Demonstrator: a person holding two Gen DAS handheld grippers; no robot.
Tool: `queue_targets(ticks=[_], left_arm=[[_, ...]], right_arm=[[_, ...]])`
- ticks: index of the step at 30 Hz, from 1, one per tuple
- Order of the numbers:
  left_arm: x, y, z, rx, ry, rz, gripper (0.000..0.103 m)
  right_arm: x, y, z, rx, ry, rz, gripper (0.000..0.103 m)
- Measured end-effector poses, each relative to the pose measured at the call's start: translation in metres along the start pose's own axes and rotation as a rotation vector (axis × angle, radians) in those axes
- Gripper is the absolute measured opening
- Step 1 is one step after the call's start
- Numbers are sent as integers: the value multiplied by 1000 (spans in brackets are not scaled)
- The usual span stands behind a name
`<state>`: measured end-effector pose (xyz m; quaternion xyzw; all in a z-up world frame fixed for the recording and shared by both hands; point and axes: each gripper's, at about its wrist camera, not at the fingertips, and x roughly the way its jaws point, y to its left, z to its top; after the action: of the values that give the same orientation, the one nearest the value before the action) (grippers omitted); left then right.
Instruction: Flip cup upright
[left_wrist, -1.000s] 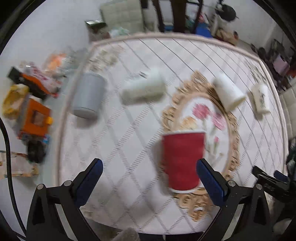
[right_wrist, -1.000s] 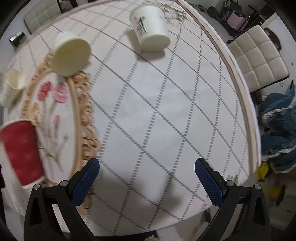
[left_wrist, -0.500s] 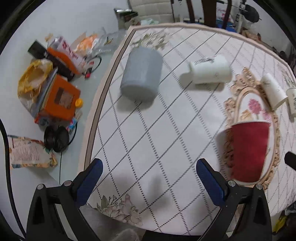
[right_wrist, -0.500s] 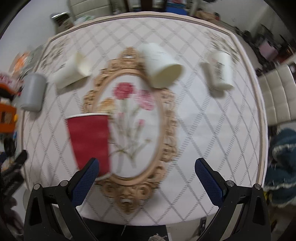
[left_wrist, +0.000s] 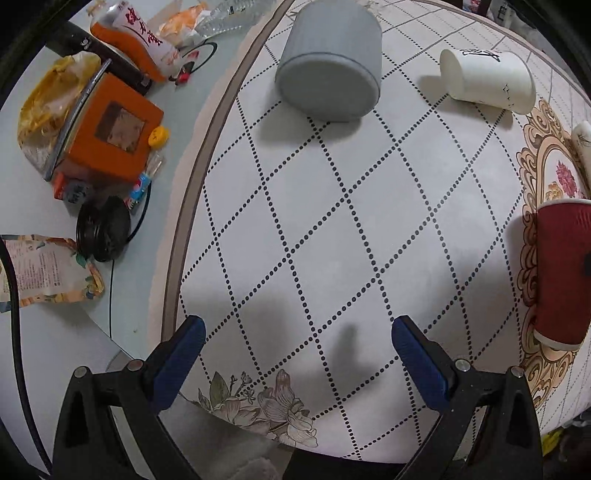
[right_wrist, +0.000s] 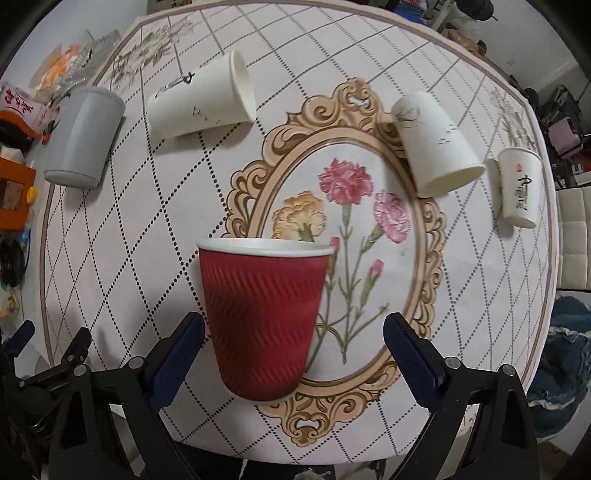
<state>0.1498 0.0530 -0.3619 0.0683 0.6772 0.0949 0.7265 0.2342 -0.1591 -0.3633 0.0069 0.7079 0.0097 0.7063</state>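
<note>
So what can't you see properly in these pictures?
- Red cup: right wrist view shows only its outside, so its contents are hidden.
- The same cup in the left wrist view: cut by the right edge.
- Far white cup: its writing is too small to read.

red cup (right_wrist: 264, 319) — 1 | white cups (right_wrist: 201, 101) — 3 | grey cup (right_wrist: 83, 138) — 1

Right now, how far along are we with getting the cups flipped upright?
Done: the red ribbed paper cup stands upright, rim up, on the floral tablecloth. In hand: nothing; both the right claw and left claw are open and empty. Left: the grey plastic cup and three white paper cups are not upright yet.
</note>
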Motion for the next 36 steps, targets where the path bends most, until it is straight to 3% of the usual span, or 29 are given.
queue_targets(ticks=[7, 10, 17, 25, 30, 36], left_arm=[[0, -4, 2, 2, 7, -20, 103], [1, -6, 4, 2, 11, -38, 103], [6, -8, 1, 21, 32, -42, 103], [10, -4, 2, 47, 56, -49, 103], [4, -6, 7, 64, 59, -62, 103], [6, -11, 25, 65, 72, -78, 103]], right_arm=[[20, 7, 3, 2, 46, 42, 87], [26, 11, 1, 3, 61, 62, 74], [29, 19, -10, 14, 40, 39, 74], [24, 8, -27, 108, 11, 130, 73], [15, -1, -35, 162, -68, 180, 73], [-4, -14, -39, 226, -310, 174, 73]])
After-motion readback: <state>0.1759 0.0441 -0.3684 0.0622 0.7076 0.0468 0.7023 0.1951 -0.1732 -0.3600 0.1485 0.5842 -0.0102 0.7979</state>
